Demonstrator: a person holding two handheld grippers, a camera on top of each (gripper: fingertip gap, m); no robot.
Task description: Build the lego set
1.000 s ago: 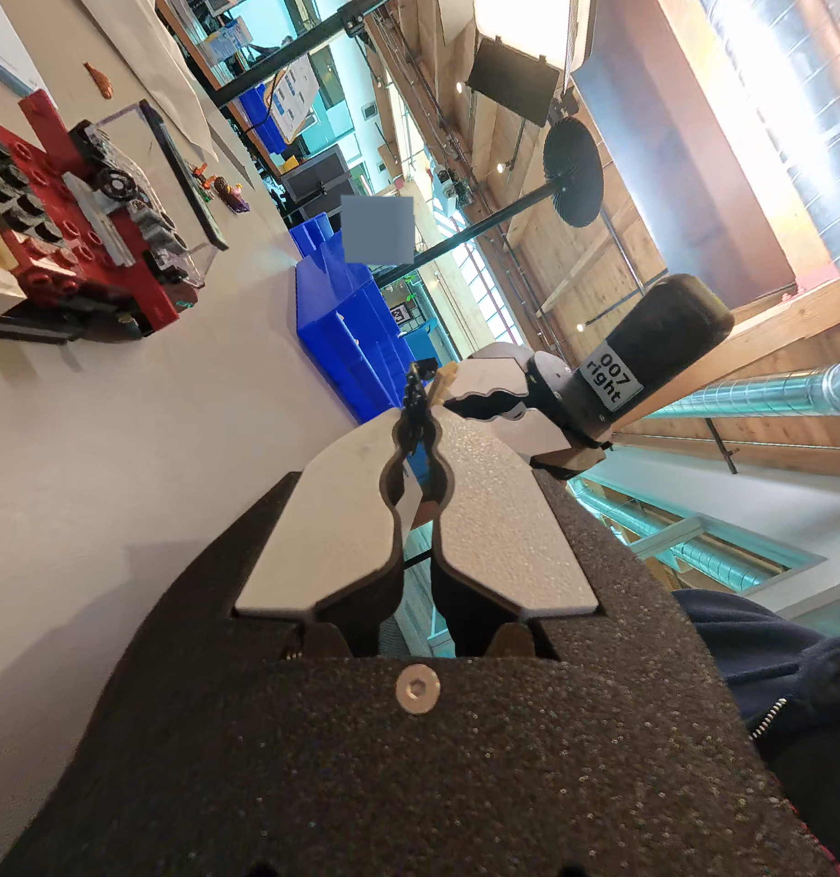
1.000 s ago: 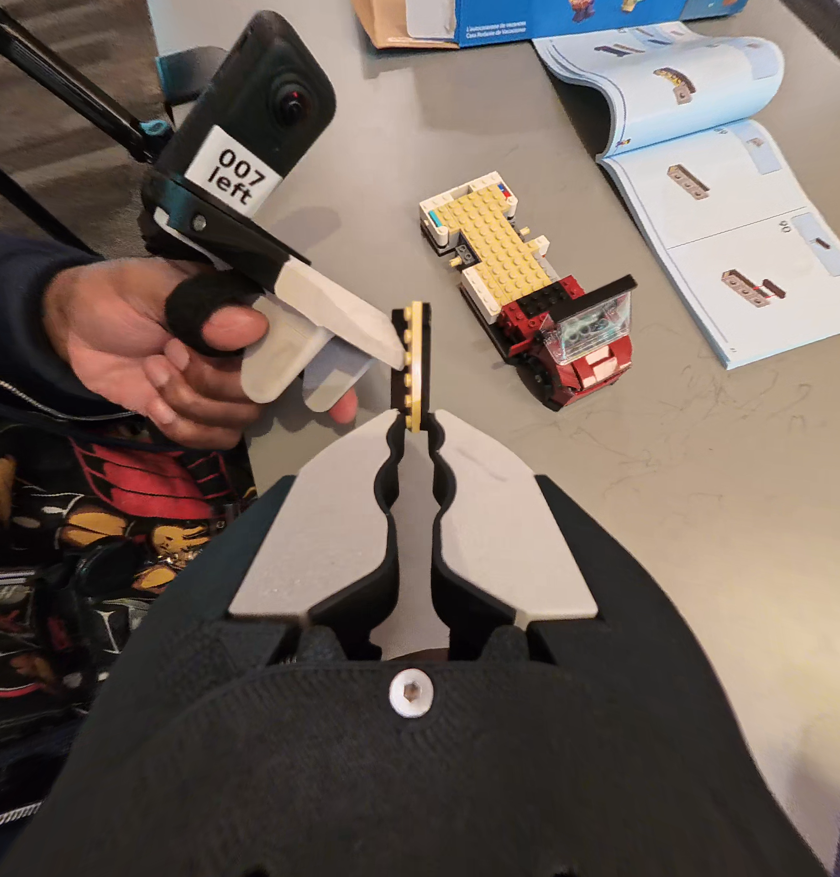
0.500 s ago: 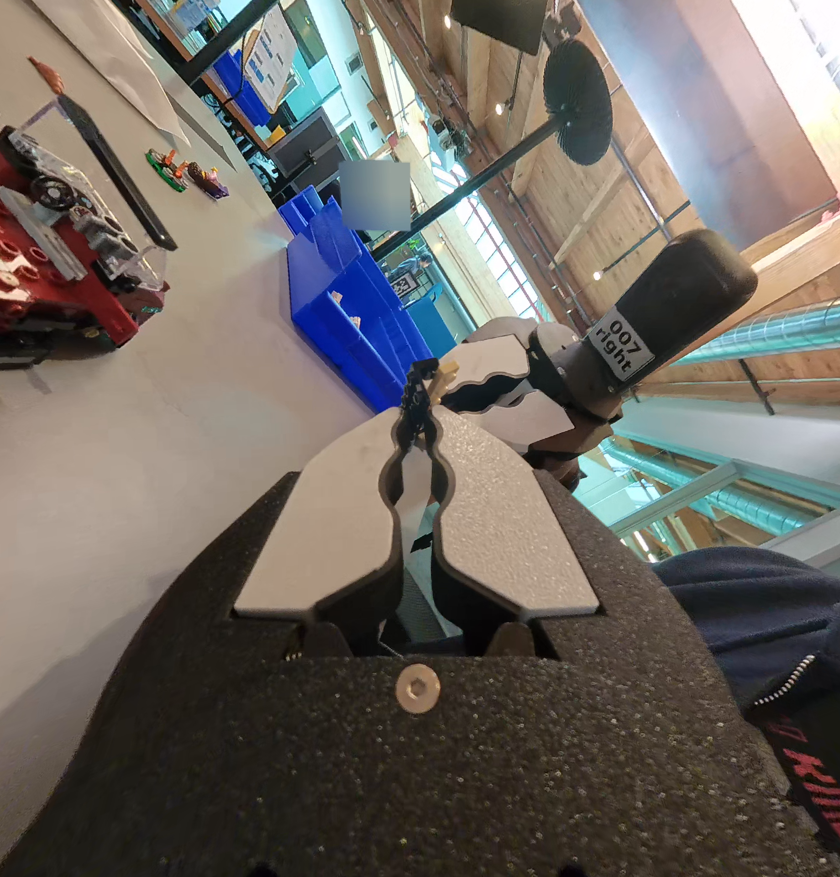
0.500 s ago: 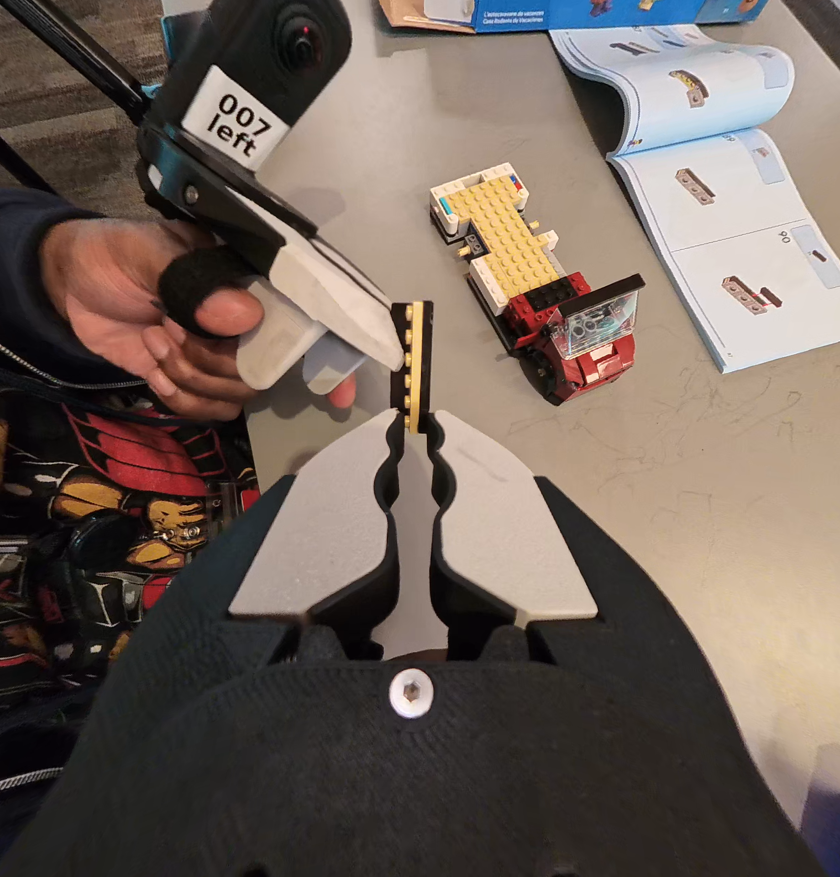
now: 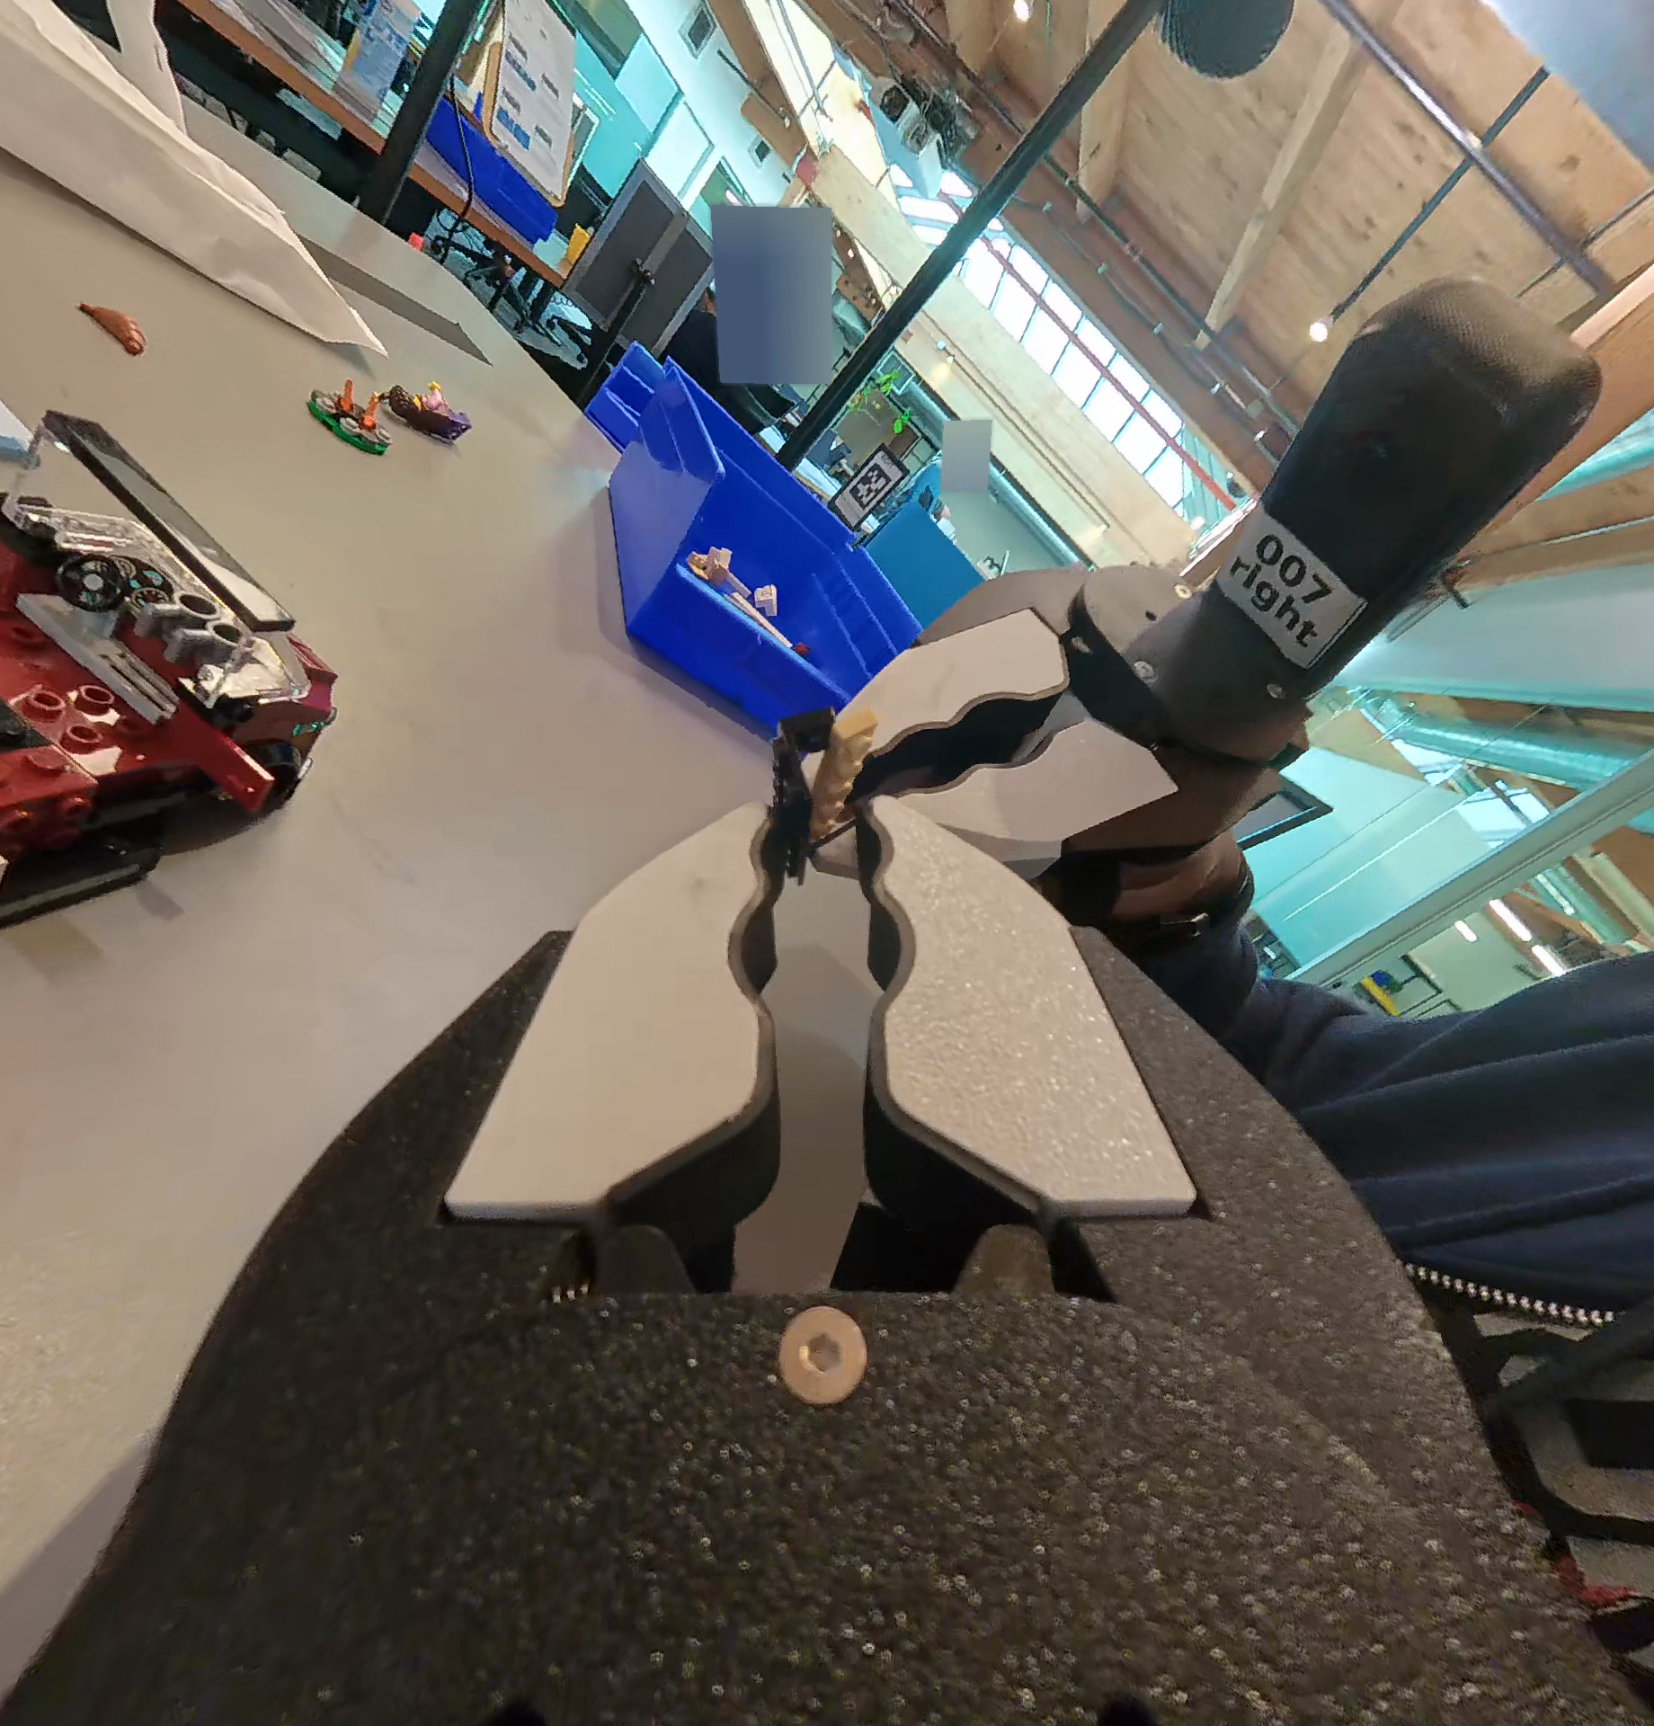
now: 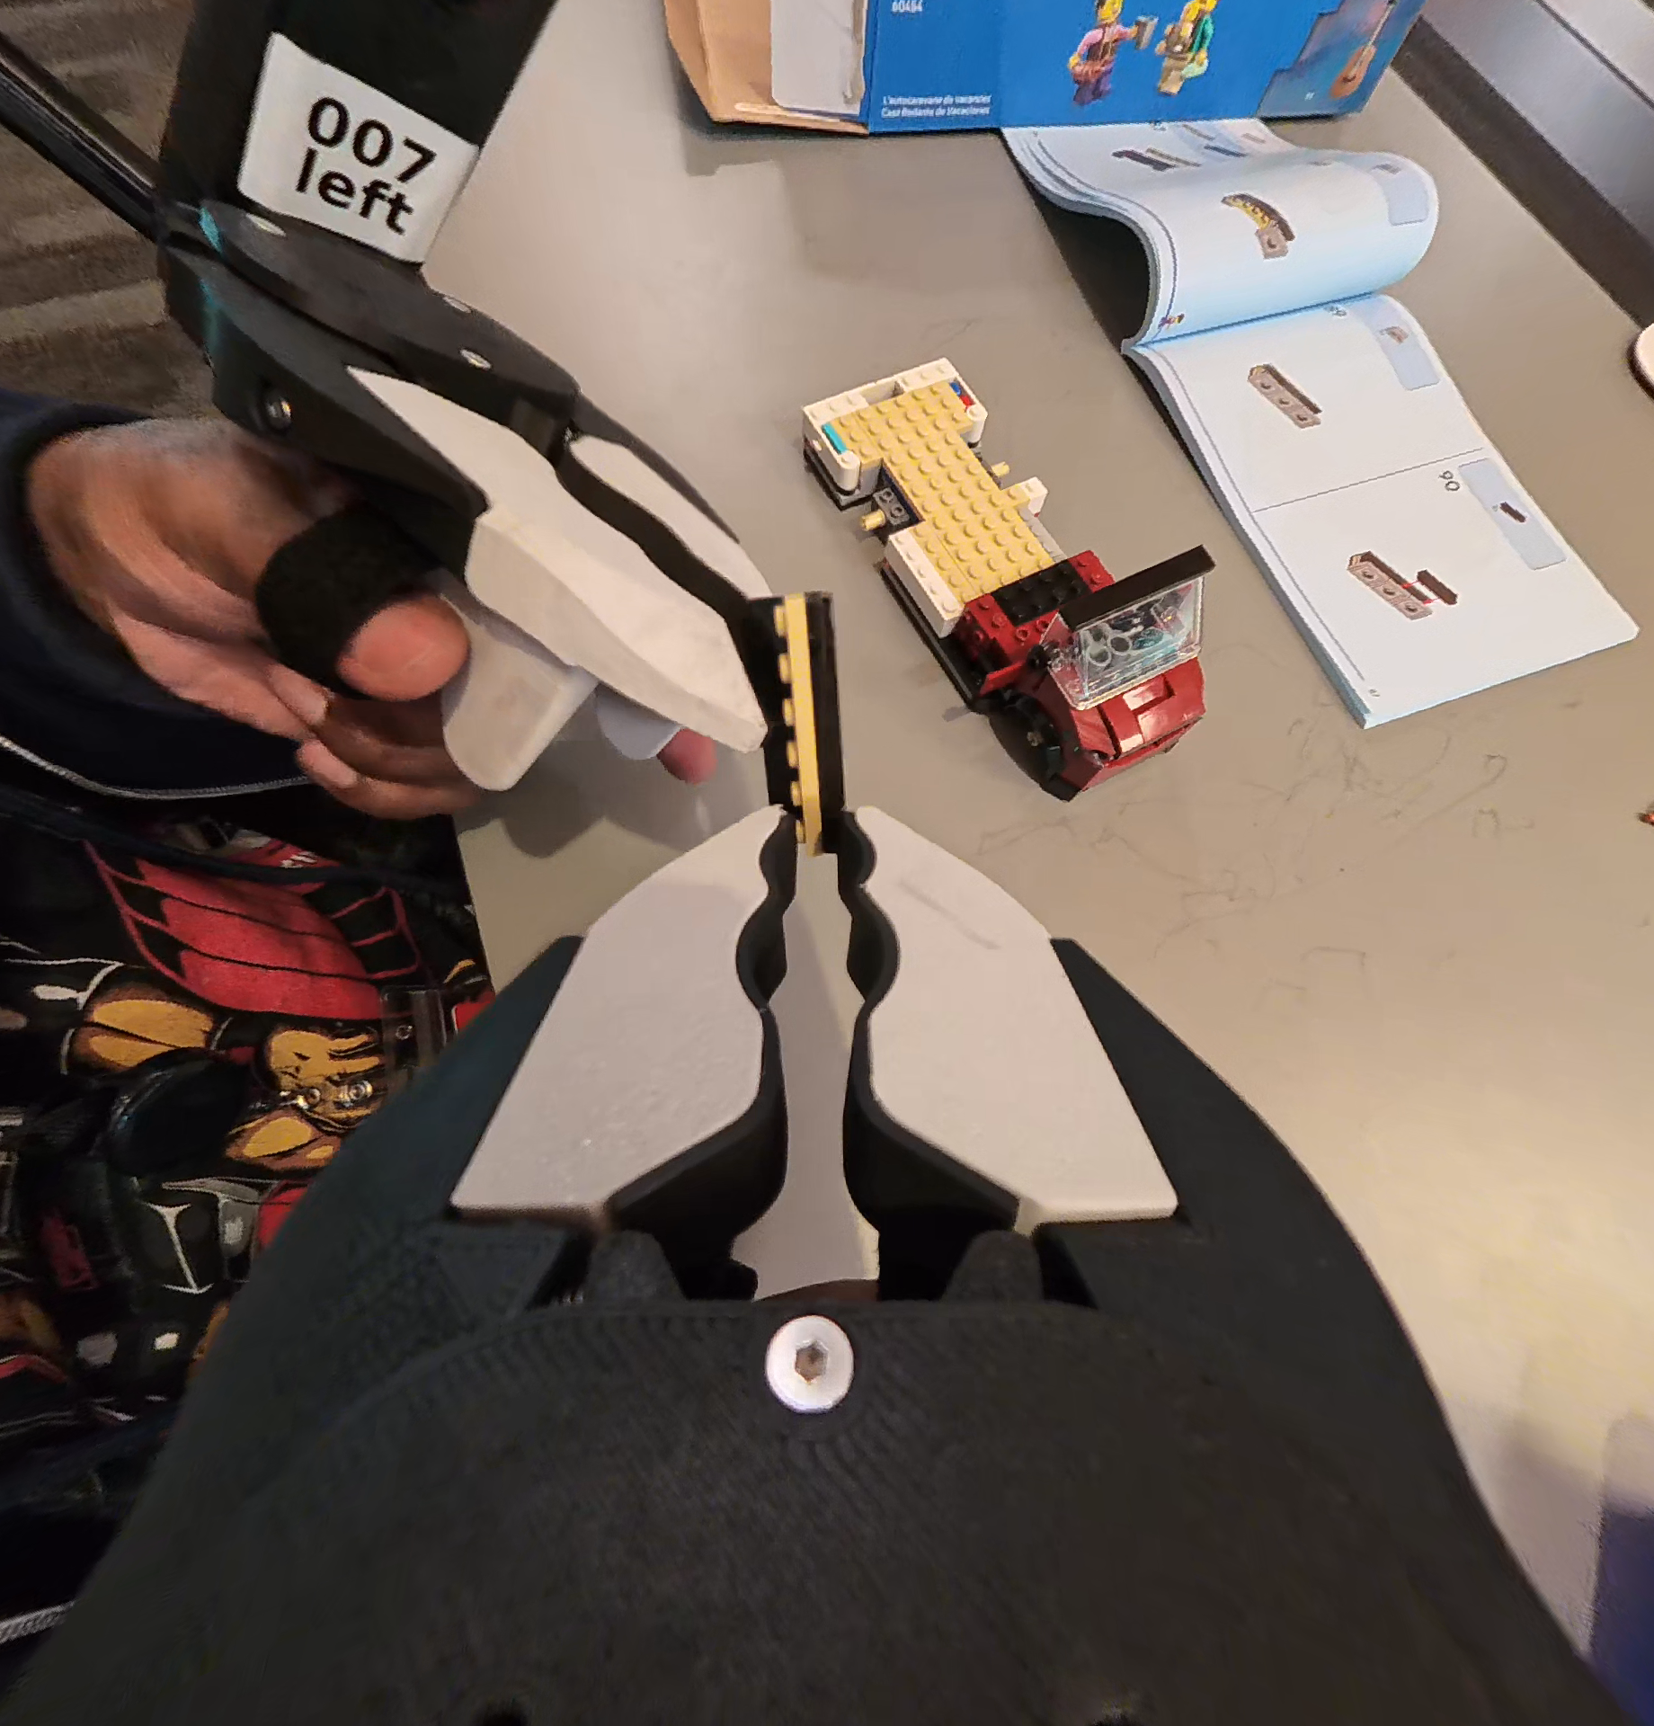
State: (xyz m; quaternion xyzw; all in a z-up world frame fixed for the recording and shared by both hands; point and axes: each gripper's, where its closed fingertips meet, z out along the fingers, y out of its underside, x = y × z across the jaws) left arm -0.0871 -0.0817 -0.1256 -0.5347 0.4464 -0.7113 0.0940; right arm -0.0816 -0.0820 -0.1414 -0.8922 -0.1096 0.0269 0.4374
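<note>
My right gripper [image 6: 814, 827] is shut on the lower end of a thin stack of plates [image 6: 809, 700], tan between black, and holds it upright above the grey table [image 6: 1225, 981]. My left gripper [image 5: 816, 820] is open. The stack's black plate [image 5: 788, 794] rests against its left fingertip. The tan plate [image 5: 842, 766] and a right-gripper fingertip stand in the gap before its other fingertip. In the right wrist view a left finger [image 6: 636, 635] lies against the stack's studded side. A person's hand [image 6: 197, 579] holds the left gripper.
A part-built brick car [image 6: 1019, 579] with tan floor, red front and clear windscreen stands on the table; it also shows in the left wrist view [image 5: 104, 682]. An open booklet [image 6: 1346, 448] and a blue box [image 6: 1085, 56] lie beyond. A blue bin [image 5: 739, 579] and small pieces [image 5: 384, 420] sit farther off. Only a small space, under 4 cm, lies between the two pairs of fingers.
My left jaws have opened off the black plate they pinched before; it stays on the stack. My right gripper keeps its hold. Both grippers shifted a little over the table.
</note>
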